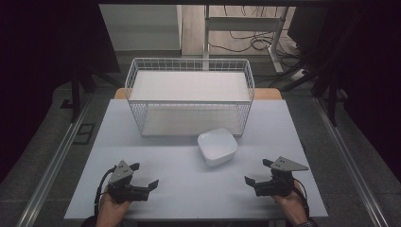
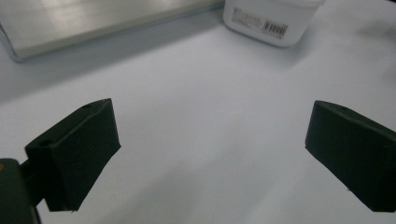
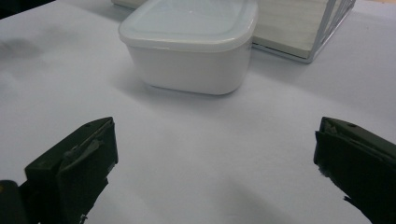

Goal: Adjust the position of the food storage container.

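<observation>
High view: the left gripper (image 1: 144,175) and right gripper (image 1: 259,171) rest on the white table (image 1: 179,189), jaws spread wide and empty, seemingly poised either side of a lidded white container (image 1: 217,146) sitting just before the wire basket (image 1: 189,97).

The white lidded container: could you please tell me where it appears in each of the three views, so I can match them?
High view: white lidded container at table centre, just in front of the wire basket.
Left gripper view: top right edge, barcode label facing the camera.
Right gripper view: upper centre.
Shared landmark: the wire basket behind it.
</observation>
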Demonstrator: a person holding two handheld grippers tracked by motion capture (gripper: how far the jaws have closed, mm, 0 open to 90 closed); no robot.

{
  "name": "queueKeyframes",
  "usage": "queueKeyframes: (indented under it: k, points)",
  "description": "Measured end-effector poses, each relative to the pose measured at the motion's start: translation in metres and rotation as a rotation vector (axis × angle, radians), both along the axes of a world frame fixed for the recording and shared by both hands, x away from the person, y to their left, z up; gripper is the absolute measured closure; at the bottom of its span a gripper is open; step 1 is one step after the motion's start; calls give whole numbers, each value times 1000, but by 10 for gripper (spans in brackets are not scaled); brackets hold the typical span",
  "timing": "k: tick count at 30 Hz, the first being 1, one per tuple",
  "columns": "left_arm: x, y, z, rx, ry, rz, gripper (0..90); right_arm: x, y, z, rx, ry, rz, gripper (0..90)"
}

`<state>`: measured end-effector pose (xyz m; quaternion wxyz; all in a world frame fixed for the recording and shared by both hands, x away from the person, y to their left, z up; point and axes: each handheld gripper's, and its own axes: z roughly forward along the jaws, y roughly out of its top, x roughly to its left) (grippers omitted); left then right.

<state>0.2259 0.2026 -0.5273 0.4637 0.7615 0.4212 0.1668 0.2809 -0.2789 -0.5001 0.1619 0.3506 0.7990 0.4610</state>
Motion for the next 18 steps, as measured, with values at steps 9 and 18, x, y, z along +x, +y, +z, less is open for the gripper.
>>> queueKeyframes:
  k: [9,18]
  points:
    - [-1,-8,0,47,-5,-24,25,1,3,-1,-16,11,13,3]
    - [-1,-7,1,8,22,-23,10,1,6,-2,-38,20,8,4]
